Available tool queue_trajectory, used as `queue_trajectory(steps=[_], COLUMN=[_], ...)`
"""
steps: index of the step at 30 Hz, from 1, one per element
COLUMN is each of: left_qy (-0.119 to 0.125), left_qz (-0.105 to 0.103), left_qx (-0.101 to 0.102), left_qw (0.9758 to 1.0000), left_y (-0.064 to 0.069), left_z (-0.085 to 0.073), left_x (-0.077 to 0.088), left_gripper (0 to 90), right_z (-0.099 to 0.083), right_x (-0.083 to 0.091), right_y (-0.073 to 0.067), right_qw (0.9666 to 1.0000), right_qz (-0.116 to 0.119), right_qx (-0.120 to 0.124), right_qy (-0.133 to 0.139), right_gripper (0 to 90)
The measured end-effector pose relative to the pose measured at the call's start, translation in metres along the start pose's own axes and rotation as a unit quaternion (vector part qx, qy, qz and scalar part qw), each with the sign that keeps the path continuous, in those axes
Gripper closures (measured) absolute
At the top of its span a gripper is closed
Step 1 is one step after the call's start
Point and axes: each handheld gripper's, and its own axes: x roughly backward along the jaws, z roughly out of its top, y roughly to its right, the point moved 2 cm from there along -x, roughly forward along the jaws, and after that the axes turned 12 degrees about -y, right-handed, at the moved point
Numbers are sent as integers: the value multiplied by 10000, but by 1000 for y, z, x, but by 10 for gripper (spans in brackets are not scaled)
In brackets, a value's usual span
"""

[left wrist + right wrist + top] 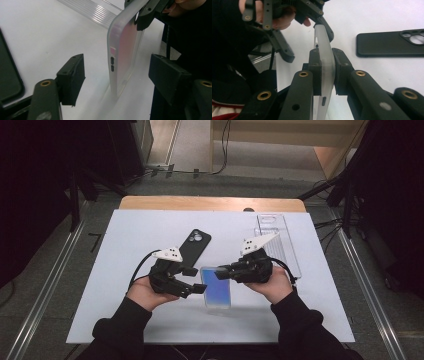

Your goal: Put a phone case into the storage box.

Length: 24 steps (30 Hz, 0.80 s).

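Two tools meet over the tabletop (125, 270): the right tool (327, 72) is clamped on a frosted phone case (125, 47) standing on edge, long axis upright, between the left tool's (116, 75) wide-open jaws.

On the tabletop (125, 270), a case (194, 247) lies left, a tray (280, 245) right, a frosted case (216, 287) in front between both tools.

Your right gripper (221, 272) is clamped on the frosted phone case (216, 288), jaws pointing left. Your left gripper (199, 279), jaws spread wide, sits just left of the case, straddling its edge.
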Motion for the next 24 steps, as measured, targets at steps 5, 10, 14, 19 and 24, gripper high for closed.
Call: queue_trajectory(steps=[5, 10, 14, 19, 24], left_qy=[26, 28, 25, 32, 23], left_qz=[-137, -202, -406, -551, -706], left_qx=[-28, -186, -297, -446, -625], left_qw=[9999, 9996, 9987, 9975, 9955], left_y=[-1, 1, 2, 3, 4], left_z=[3, 5, 4, 3, 3], left_x=[1, 0, 2, 4, 5], left_gripper=[366, 436, 523, 708, 799], right_z=[0, 1, 1, 1, 1], right_x=[-2, -5, -6, -7, -8], right_y=[-2, -4, -5, -6, -7], right_qw=[9998, 9995, 9989, 9980, 9969], right_qz=[73, 180, 317, 467, 652], right_qx=[149, 230, 303, 386, 399], right_qy=[-71, -124, -144, -160, -188], right_gripper=[768, 768, 768, 768, 768])
